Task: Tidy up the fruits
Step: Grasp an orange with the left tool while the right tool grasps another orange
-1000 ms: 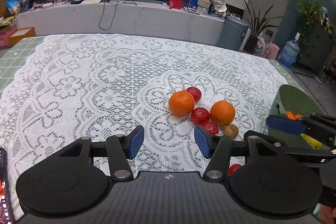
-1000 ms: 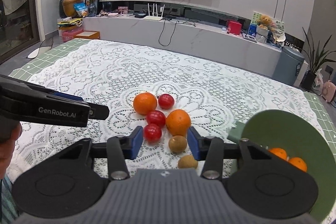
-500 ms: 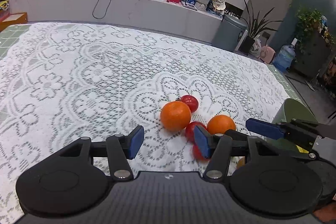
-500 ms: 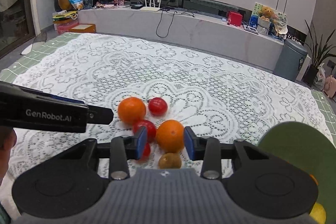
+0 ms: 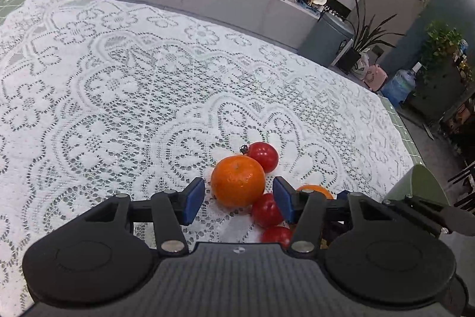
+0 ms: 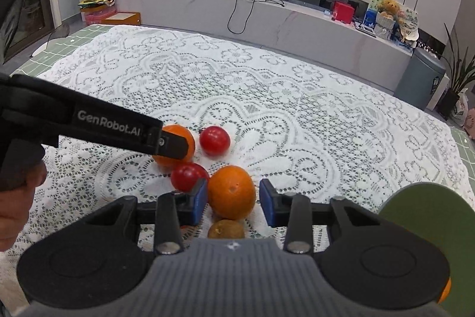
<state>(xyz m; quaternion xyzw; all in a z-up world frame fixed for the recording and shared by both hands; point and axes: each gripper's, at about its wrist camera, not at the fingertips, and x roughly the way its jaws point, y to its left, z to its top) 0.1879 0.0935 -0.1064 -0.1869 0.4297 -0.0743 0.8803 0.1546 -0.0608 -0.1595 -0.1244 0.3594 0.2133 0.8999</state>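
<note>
A cluster of fruit lies on the lace tablecloth (image 5: pixel 148 97). My left gripper (image 5: pixel 238 199) is open, its blue pads on either side of an orange (image 5: pixel 238 180), with red tomatoes (image 5: pixel 263 155) behind and beside it. My right gripper (image 6: pixel 233 200) is open around a second orange (image 6: pixel 231 191); its left pad is next to a tomato (image 6: pixel 187 176). A kiwi (image 6: pixel 226 229) lies just under the right gripper. In the right wrist view the left gripper's finger (image 6: pixel 173 143) covers part of the first orange (image 6: pixel 179 135).
A green bowl (image 6: pixel 430 230) holding oranges stands at the right, close to my right gripper; its rim shows in the left wrist view (image 5: pixel 421 183). Another tomato (image 6: pixel 214 140) lies farther back. The table's far edge faces a grey TV bench (image 6: pixel 267 17).
Both grippers have moved forward and down into the fruit cluster. Each now has an orange between its open pads.
</note>
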